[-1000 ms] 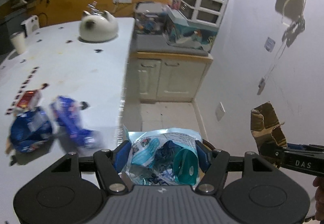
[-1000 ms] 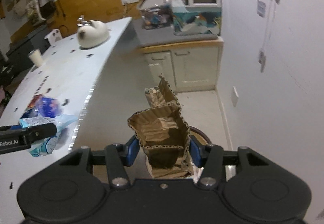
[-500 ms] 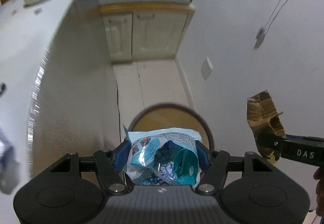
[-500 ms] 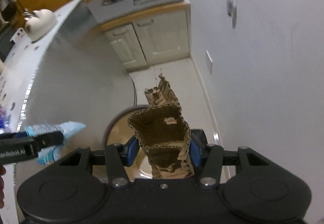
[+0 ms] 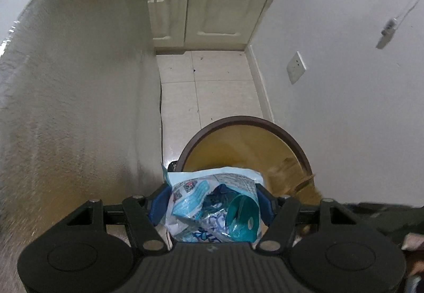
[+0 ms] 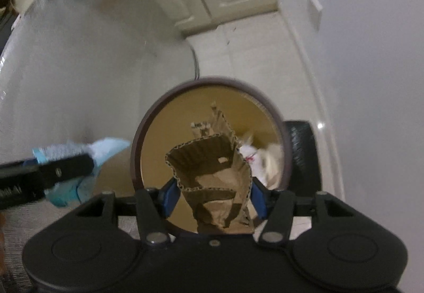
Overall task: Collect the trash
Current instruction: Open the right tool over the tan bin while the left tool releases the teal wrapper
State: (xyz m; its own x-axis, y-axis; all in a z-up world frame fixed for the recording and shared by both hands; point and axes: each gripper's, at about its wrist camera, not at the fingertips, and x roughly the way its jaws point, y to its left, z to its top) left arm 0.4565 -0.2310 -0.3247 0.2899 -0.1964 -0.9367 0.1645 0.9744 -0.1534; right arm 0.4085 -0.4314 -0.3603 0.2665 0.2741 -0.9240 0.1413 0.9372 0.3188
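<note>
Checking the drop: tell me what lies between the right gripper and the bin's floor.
In the right wrist view, only the cardboard piece, between the right gripper's opening jaws, hangs over the bin; white trash lies inside.

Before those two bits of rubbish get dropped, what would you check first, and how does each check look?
1. Bin mouth uncovered: ok.
2. Cardboard scrap above the bin opening: ok.
3. Right hand-held gripper letting go: jaws opening, cardboard between them: ok.
4. Blue snack wrapper over the bin: cannot tell; it sits at the near rim.
5. Left hand-held gripper holding the wrapper: ok.
6. Room left inside the bin: ok; some white rubbish lies within.
</note>
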